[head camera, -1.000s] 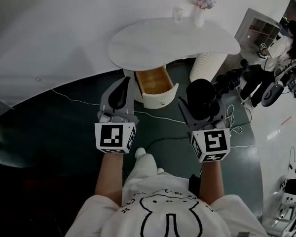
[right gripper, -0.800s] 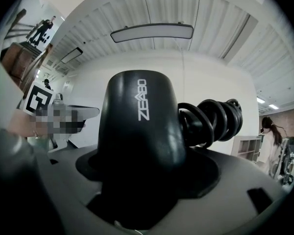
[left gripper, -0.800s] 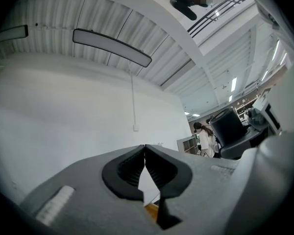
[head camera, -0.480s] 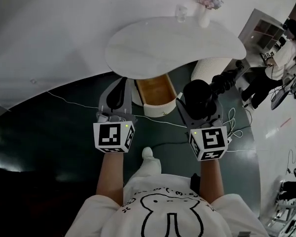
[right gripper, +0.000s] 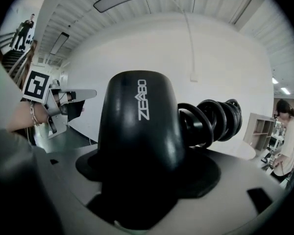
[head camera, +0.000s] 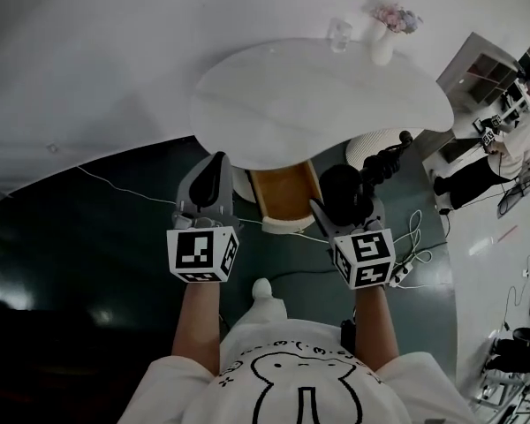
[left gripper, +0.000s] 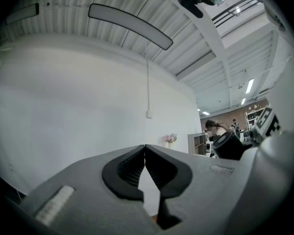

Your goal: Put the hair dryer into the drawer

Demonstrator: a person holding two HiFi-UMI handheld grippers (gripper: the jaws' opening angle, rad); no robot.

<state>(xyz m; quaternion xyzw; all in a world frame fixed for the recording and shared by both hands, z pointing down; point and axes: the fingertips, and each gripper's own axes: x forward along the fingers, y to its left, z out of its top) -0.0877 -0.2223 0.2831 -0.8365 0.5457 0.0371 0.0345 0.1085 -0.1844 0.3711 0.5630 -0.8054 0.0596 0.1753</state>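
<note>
The right claw point(head camera: 345, 214) is pinching the glossy black hair dryer point(head camera: 339, 186) in the air, just right of the open wood-lined drawer point(head camera: 283, 194) under the white curved bench point(head camera: 318, 95). The left claw point(left gripper: 145, 170) is sitting pressed together, empty. Centring over the drawer and tucking in the coiled black cord point(head camera: 380, 162) first is looking wisest.

a white wall point(head camera: 115, 51) rose behind a white, curved table point(head camera: 318, 87), which bore a glass point(head camera: 340, 35) and a vase point(head camera: 382, 49) of flowers near its far edge. the floor point(head camera: 97, 237) was dark, with a thin cable point(head camera: 124, 185) across it. a white shelf point(head camera: 486, 64) stood at the right. overhead, a ribbed ceiling point(left gripper: 63, 4) carried a long light point(left gripper: 130, 19).
</note>
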